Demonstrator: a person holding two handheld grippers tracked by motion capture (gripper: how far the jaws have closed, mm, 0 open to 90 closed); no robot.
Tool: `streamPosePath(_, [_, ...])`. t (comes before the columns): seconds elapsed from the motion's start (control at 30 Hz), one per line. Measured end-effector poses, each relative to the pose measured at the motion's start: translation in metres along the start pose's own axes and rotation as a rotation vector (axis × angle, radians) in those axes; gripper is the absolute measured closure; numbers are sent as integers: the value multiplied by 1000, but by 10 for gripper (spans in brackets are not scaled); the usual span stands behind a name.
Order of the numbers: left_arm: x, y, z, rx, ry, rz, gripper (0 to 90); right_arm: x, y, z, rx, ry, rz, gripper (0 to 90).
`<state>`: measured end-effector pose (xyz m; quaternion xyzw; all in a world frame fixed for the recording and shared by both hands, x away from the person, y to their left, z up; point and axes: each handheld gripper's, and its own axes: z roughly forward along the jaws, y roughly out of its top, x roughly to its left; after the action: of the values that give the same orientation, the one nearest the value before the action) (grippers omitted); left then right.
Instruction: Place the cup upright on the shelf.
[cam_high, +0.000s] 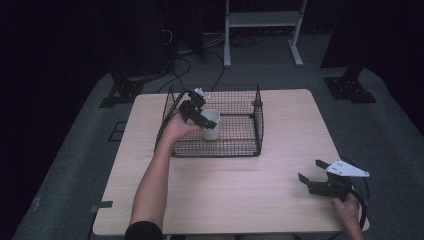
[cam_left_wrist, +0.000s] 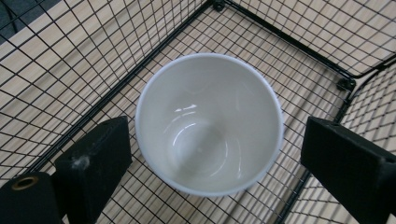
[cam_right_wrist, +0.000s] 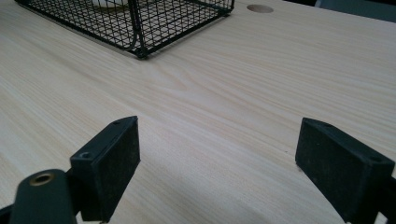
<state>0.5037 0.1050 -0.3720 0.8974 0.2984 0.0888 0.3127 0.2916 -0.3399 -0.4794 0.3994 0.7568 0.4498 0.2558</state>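
At the left of the high view, the person's left forearm reaches over the near wall of the wire basket (cam_high: 257, 120), which stands toward the far side of the desk (cam_high: 280, 130); the left tool (cam_high: 200, 119) hangs just above the white cup (cam_high: 212, 125); the cup stands upright on the basket's mesh floor, in its left half. In the left gripper view the left tool (cam_left_wrist: 212, 154) looks straight down into the cup (cam_left_wrist: 208, 122); its jaws are spread, one on each side of the rim, and neither pad touches it; the cup is empty inside; the basket's wire (cam_left_wrist: 70, 60) runs all around under and beside it. Toward the right of the desk, near its front corner, the right tool (cam_high: 311, 176) is held low over bare wood, well apart from the basket; in the right gripper view the right tool (cam_right_wrist: 217, 154) has its jaws spread wide with nothing between them; a corner of the basket (cam_right_wrist: 140, 32) shows far ahead.
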Motion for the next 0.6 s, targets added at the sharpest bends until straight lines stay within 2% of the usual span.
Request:
streamPosePath(0.17, [-2, -3, -9, -21, 11, -2, 80, 0, 0, 0, 0, 1, -1, 131])
streamPosePath(0.23, [-6, -4, -15, -26, 19, 11, 80, 0, 0, 0, 0, 2, -1, 131])
streamPosePath(0.33, [-7, -3, -19, -49, 3, 9, 80, 0, 0, 0, 0, 2, -1, 131])
streamPosePath(0.6, [-21, -1, -34, -90, 5, 57, 80, 0, 0, 0, 1, 1, 3, 131])
